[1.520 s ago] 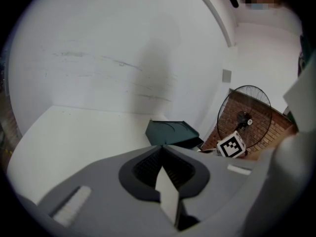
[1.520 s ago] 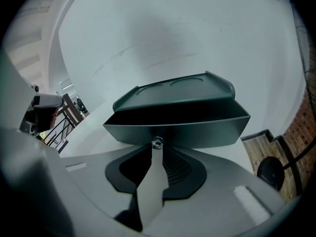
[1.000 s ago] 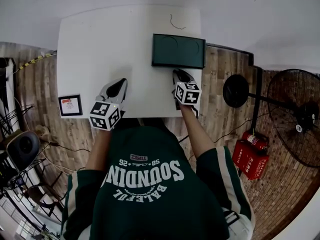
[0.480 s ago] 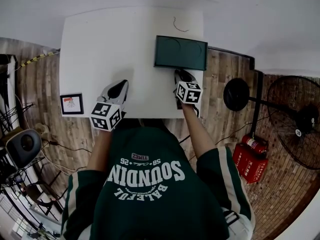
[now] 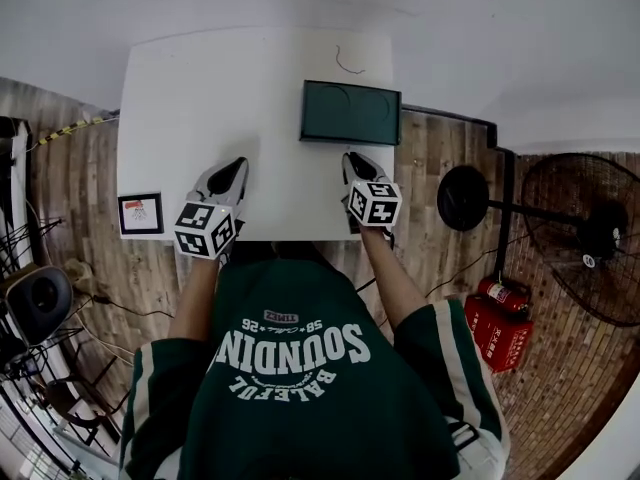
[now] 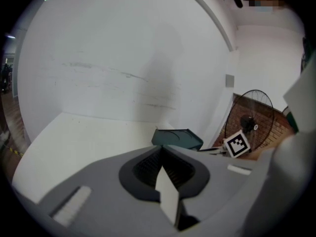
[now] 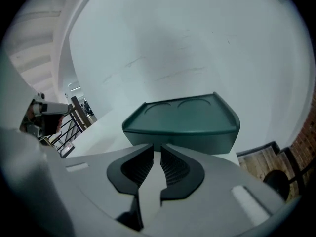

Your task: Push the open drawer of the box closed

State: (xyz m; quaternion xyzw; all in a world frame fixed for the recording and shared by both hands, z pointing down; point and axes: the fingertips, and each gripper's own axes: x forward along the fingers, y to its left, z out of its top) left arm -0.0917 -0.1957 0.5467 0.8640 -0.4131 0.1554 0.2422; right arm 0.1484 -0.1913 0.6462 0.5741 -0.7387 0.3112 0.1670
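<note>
The broad white rectangular table [image 5: 200,98] carries almost nothing, which leaves both tools free room to work. At its far right edge sits the dark green plastic box [image 5: 350,113], its lid moulded with two round recesses and its long front turned toward the person. From here that front looks flush, so the drawer seems pushed in or nearly so, though no seam is clear enough to be sure. The right gripper [image 5: 352,160] points down at the box from just in front of it, apart from it and not touching. Its jaws have just been closing and now stand a narrow slit apart with nothing between them, a posture that suits a blunt nudging tip rather than a grasp. The left gripper [image 5: 236,163] hangs over the bare middle of the near edge, well apart from the box, pads pressed together on nothing, apparently just parked out of the way. Nothing lies between the right gripper and the box front. Off the table, on the wooden floor to the right, stand a black pedestal fan [image 5: 585,238] and red fire extinguishers [image 5: 500,323], both well clear. A small framed card [image 5: 140,213] lies by the table's left corner, and a thin dark squiggle [image 5: 345,63] marks the tabletop beyond the box.
</note>
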